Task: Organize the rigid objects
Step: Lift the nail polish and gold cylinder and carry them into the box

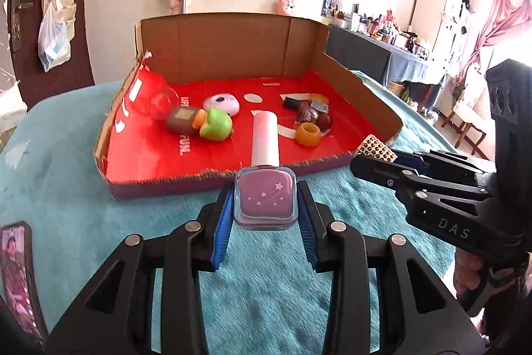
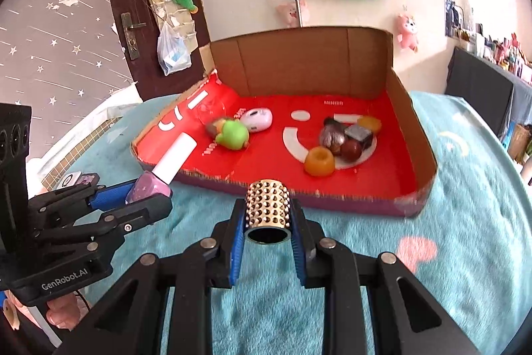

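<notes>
1. Your left gripper [image 1: 265,203] is clenched on one pink nail polish bottle [image 1: 265,200], white cap pointing toward the box, held above the teal blanket [image 1: 83,188].
2. Your right gripper [image 2: 267,217] grasps one gold studded cylinder [image 2: 267,205], just short of the box's near edge.
3. One cardboard box [image 2: 412,135] with a red floor holds one green toy [image 2: 232,133], one orange ring [image 2: 319,160] and several other small items.

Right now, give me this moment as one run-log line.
left gripper: shut on nail polish bottle | right gripper: shut on studded tube | both short of cardboard tray | tray: toys, rings
</notes>
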Demonstrator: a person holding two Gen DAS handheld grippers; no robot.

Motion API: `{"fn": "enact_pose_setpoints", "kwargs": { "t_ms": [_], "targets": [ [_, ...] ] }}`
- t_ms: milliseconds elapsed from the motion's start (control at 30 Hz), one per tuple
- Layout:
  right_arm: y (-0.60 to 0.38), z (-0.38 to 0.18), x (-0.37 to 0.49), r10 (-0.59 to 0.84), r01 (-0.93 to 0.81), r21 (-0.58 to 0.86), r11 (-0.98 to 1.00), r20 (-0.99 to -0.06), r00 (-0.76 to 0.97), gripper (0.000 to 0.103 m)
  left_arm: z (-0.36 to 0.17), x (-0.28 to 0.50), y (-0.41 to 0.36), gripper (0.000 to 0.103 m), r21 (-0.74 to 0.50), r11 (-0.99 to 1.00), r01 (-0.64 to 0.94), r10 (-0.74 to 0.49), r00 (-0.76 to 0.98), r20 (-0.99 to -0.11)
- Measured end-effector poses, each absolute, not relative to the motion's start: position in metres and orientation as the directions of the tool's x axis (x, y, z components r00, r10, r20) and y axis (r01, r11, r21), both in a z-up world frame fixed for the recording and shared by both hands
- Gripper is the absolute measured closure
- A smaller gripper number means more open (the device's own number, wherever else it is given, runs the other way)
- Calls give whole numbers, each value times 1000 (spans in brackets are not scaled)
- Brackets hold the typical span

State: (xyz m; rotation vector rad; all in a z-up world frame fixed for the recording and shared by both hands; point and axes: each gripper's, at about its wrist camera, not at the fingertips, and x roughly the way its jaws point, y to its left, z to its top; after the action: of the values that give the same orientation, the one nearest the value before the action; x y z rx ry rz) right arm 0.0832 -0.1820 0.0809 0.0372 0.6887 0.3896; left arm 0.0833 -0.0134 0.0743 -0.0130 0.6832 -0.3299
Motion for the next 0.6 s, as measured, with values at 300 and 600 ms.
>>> {"fn": "enact_pose_setpoints", "kwargs": {
  "t_ms": [300, 600],
  "targets": [
    [-178, 88, 107, 353, -346, 138, 928, -620, 701, 76, 77, 112, -7, 69, -137, 945, 298, -315, 706, -635],
    [-175, 87, 134, 348, -345, 138, 928, -648, 677, 76, 74, 137, -10, 69, -105, 947, 303, -294, 688, -664]
  ]
}}
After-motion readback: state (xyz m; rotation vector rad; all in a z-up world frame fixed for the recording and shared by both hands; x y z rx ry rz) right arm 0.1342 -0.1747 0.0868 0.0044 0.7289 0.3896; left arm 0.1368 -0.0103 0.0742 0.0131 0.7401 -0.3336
